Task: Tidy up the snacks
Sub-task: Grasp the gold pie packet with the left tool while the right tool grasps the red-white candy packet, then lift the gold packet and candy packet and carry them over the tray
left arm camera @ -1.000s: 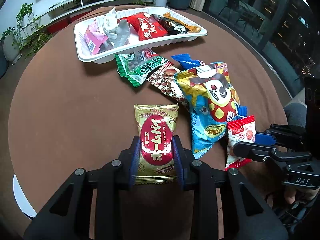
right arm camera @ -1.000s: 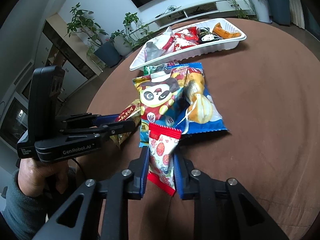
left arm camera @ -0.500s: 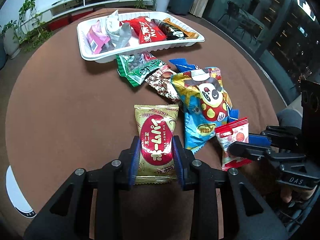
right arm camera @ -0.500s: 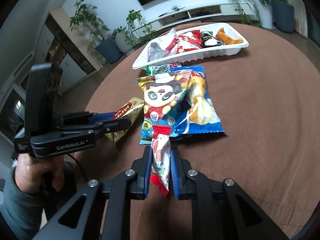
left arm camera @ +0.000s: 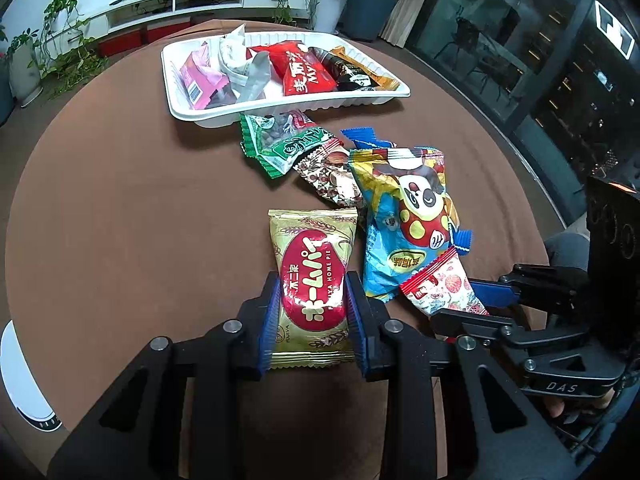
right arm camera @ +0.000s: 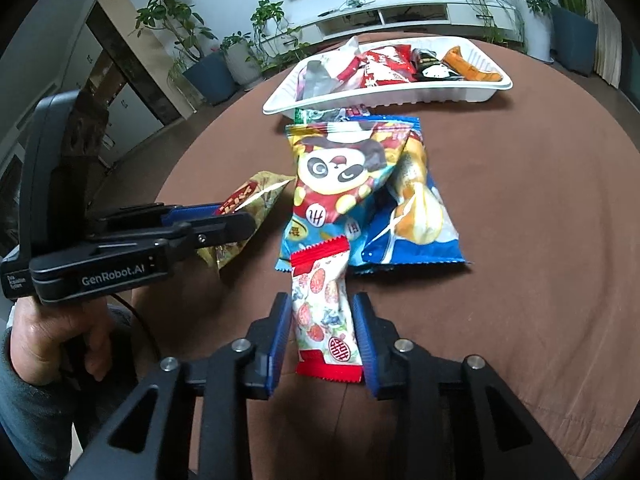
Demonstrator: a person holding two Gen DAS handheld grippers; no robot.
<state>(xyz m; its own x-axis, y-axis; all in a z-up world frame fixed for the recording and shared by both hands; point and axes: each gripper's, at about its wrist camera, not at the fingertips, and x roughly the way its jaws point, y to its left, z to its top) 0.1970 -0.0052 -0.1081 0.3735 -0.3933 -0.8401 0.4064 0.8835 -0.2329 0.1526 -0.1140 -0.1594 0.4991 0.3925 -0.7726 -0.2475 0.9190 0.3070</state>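
My left gripper (left arm camera: pixel 312 312) is shut on a gold and red Home Pie packet (left arm camera: pixel 312 280), held above the brown table; it also shows in the right wrist view (right arm camera: pixel 244 216). My right gripper (right arm camera: pixel 322 332) is shut on a red and white candy packet (right arm camera: pixel 324 312), which also shows in the left wrist view (left arm camera: pixel 440 288). A white tray (left arm camera: pixel 280 110) with several snacks stands at the far side. A panda bag (left arm camera: pixel 408 208), a green packet (left arm camera: pixel 280 146) and a brown patterned packet (left arm camera: pixel 328 176) lie between us and the tray.
A blue bread bag (right arm camera: pixel 416 216) lies under the panda bag (right arm camera: pixel 340 176). The round brown table (left arm camera: pixel 120 200) drops off at its edges. A white object (left arm camera: pixel 24 392) sits at the left edge. Plants and a low white shelf stand beyond.
Both grippers have lifted and moved forward with their packets. The candy packet has turned in the right gripper from edge-on to flat.
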